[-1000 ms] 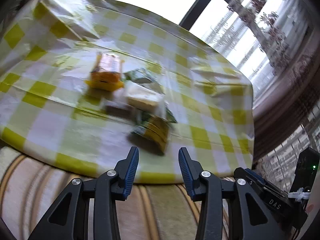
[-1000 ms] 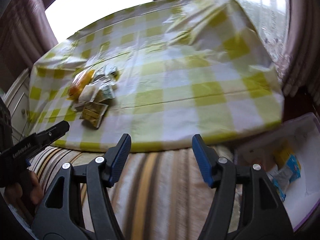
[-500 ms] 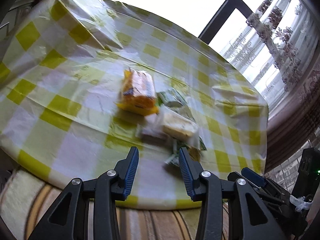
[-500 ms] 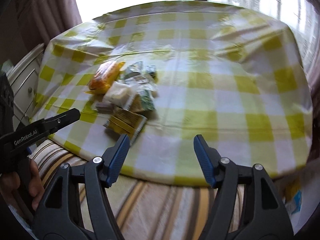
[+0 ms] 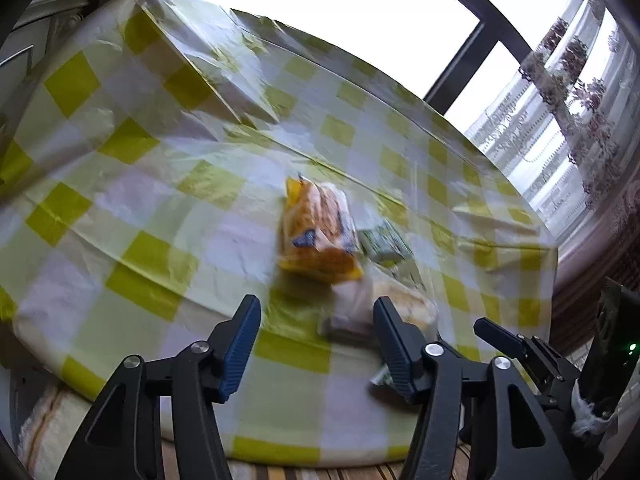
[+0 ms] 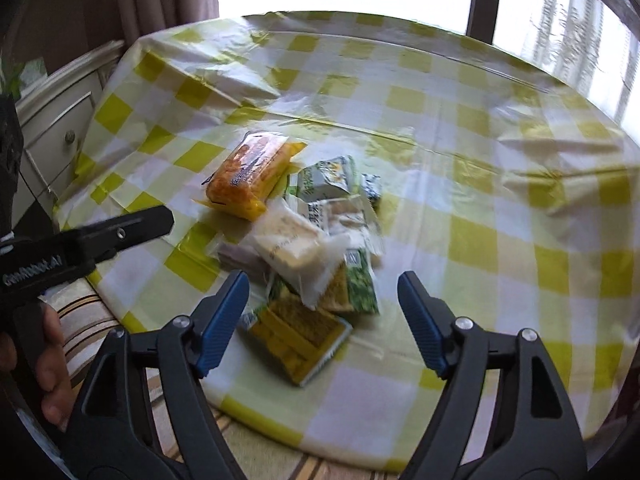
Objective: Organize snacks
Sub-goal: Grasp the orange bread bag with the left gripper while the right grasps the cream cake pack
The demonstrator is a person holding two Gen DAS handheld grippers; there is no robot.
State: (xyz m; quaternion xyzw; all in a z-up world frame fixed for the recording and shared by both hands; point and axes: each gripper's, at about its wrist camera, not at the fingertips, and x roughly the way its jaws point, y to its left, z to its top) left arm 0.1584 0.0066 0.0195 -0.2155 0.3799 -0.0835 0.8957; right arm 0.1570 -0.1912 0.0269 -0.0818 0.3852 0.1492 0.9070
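A pile of snack packets lies on the yellow-and-white checked tablecloth (image 6: pixel 460 160). An orange packet (image 6: pixel 250 172) is at its far left, also in the left wrist view (image 5: pixel 318 232). A white packet (image 6: pixel 292 246) sits in the middle, green packets (image 6: pixel 330 178) behind it, and a yellow packet (image 6: pixel 298 334) nearest me. My right gripper (image 6: pixel 322 304) is open and empty, just above the near end of the pile. My left gripper (image 5: pixel 316 328) is open and empty, over the table's near edge, short of the orange packet. Its body shows in the right wrist view (image 6: pixel 80 244).
A white cabinet with a drawer (image 6: pixel 52 120) stands left of the table. A window (image 5: pixel 360 12) and curtains (image 5: pixel 568 92) lie behind it. A striped cushion (image 6: pixel 84 320) runs along the near edge. The tablecloth is creased, with a raised fold (image 5: pixel 208 64) at the far left.
Both grippers have moved forward toward the table and the pile. The snacks now appear larger and nearer the fingers. The white bin at the right has left the right wrist view.
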